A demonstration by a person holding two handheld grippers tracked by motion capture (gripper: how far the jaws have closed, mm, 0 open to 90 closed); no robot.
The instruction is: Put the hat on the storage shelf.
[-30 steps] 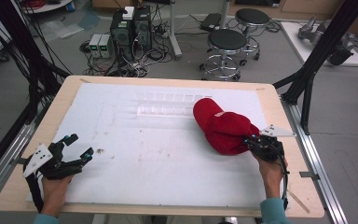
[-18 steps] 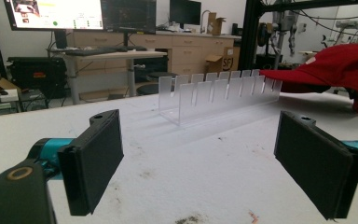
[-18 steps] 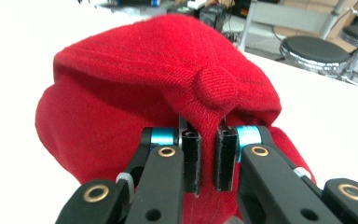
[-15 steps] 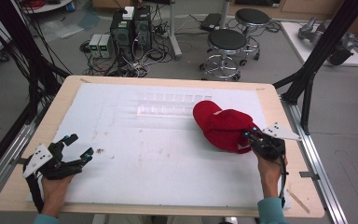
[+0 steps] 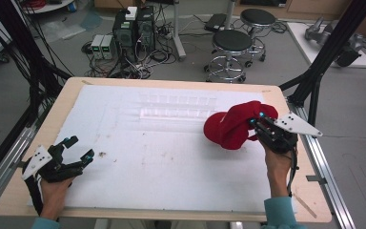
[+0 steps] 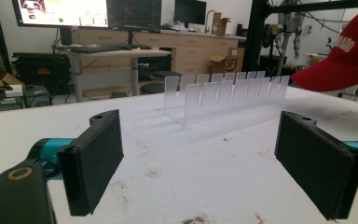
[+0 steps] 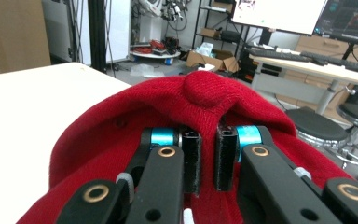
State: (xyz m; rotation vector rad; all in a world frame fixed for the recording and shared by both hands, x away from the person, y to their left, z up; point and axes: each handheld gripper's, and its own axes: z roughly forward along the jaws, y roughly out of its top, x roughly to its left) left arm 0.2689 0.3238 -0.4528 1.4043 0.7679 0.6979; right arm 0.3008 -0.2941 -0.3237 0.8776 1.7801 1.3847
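A red cap [image 5: 233, 125] hangs lifted off the white table at the right, its brim pointing left. My right gripper [image 5: 259, 125] is shut on the cap's crown; in the right gripper view the two jaws pinch red fabric of the cap [image 7: 200, 100] between them at the gripper [image 7: 208, 161]. My left gripper [image 5: 78, 147] rests near the table's front left corner, open, with nothing between its pads [image 6: 98, 156]. From the left gripper view the cap's brim [image 6: 340, 70] shows at the upper right, beyond the clear rack.
A clear plastic slotted rack [image 5: 177, 106] lies on the white table cover [image 5: 162, 162] toward the back; it is the rack [image 6: 223, 95] straight ahead of the left gripper. Stools [image 5: 233, 45] and computer boxes [image 5: 133, 24] stand beyond the table. A black frame post [image 5: 314, 71] rises at the right.
My right gripper has risen with the red cap, lifting it off the table and a little toward the back. The left gripper has stayed where it was.
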